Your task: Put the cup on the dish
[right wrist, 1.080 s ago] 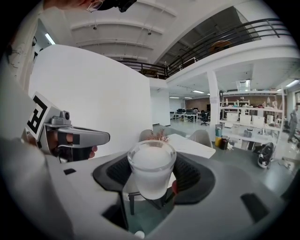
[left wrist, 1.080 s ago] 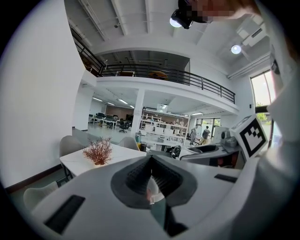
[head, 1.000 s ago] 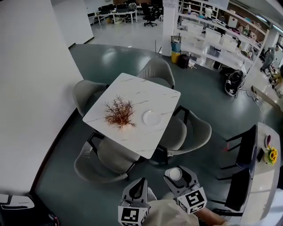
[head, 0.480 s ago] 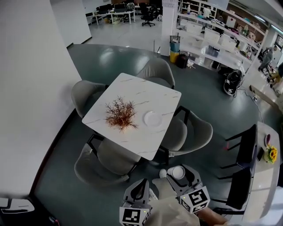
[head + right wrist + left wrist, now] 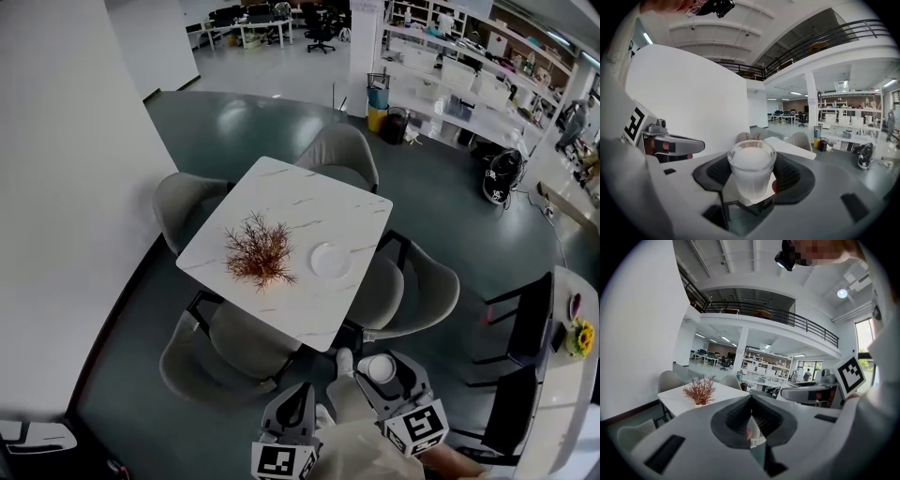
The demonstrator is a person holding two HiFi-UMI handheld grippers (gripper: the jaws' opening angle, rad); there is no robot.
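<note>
Table (image 5: 281, 202) sits a little lower and further right in the head view than a second ago, so the person has edged closer but is not yet within reach. Dried plant (image 5: 260, 251) stands mid-table. Dish (image 5: 330, 260) lies just beside it, toward the right-hand edge, and is bare. Right gripper (image 5: 751, 180) clamps the cup (image 5: 751, 171) upright, over the floor short of the near corner. Left gripper (image 5: 751, 420): jaws together, nothing in them. Step in hand: carry. Next move: reach over the near edge and lower the cup onto the dish centre, clear of the plant.
</note>
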